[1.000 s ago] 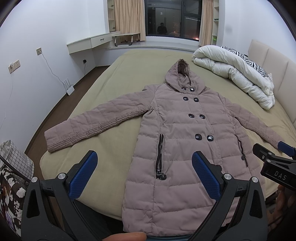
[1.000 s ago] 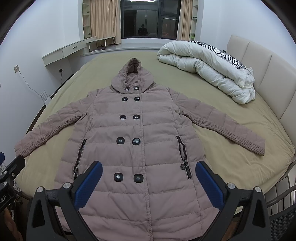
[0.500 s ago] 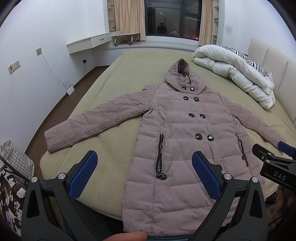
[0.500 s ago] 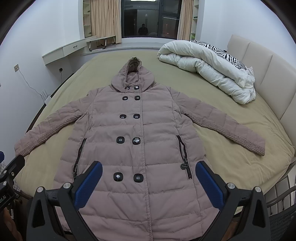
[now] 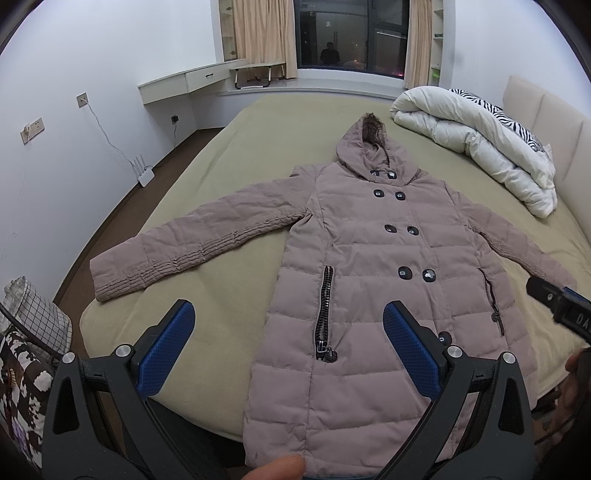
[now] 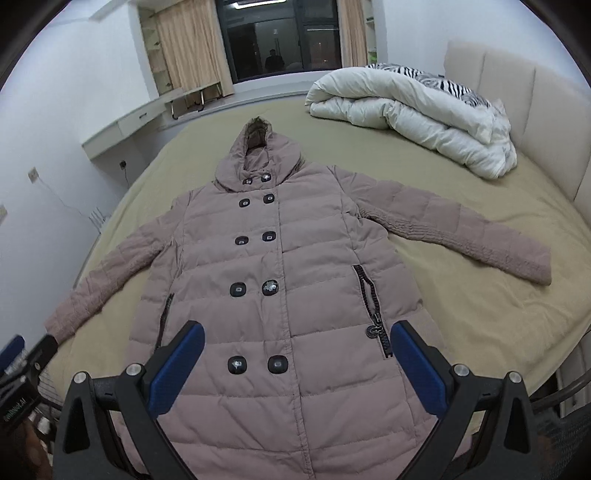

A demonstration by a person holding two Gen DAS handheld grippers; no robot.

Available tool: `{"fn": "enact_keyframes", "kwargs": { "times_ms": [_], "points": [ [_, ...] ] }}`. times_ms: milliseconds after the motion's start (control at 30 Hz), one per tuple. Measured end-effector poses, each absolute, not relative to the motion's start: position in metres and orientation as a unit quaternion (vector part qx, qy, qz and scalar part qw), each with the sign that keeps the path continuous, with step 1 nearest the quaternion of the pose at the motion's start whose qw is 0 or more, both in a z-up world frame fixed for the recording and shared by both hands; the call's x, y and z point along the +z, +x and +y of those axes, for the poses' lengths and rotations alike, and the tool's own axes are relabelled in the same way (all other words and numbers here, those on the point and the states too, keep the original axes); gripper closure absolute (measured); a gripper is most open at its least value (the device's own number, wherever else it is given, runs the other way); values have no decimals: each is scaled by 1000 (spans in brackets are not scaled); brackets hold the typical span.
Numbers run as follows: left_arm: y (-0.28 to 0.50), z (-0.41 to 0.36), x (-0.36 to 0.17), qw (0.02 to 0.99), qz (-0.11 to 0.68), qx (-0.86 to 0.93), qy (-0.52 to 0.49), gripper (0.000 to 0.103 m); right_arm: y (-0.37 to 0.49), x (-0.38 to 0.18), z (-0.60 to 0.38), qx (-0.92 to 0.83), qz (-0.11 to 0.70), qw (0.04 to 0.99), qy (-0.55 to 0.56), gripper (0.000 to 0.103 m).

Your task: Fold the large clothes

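A dusty-pink quilted hooded coat is lying flat, front up, sleeves spread, on the olive-green bed. The left tool and right tool are hovering above its hem, both spread wide, gripping nothing.

Both wrist views look from above the foot of the bed toward the window, each framed by its own spread tongs. The left view sits toward the coat's left side, the right view nearer and more centred. Both share the coat, duvet and headboard.
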State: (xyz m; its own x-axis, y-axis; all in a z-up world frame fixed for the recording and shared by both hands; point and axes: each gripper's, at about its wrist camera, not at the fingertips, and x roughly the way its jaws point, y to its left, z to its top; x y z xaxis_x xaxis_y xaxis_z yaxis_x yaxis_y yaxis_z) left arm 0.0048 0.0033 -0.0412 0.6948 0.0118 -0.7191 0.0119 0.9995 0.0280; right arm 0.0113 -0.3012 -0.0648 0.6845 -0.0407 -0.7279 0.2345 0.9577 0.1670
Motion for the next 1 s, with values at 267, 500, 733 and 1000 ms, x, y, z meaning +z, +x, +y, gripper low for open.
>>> {"fn": "enact_keyframes", "kwargs": {
  "times_ms": [267, 500, 733, 1000],
  "points": [
    [65, 1, -81, 892, 448, -48, -38, 0, -20, -139, -512, -194, 321, 839, 393, 1],
    [114, -46, -110, 890, 451, -69, 4, 0, -52, -210, -658, -263, 254, 756, 543, 20],
    [161, -83, -124, 879, 469, -84, -32, 0, -62, -249, -719, -306, 191, 716, 598, 28],
    [212, -106, -142, 853, 488, -147, -112, 0, -27, -239, -757, -321, 203, 738, 558, 79]
  ]
}}
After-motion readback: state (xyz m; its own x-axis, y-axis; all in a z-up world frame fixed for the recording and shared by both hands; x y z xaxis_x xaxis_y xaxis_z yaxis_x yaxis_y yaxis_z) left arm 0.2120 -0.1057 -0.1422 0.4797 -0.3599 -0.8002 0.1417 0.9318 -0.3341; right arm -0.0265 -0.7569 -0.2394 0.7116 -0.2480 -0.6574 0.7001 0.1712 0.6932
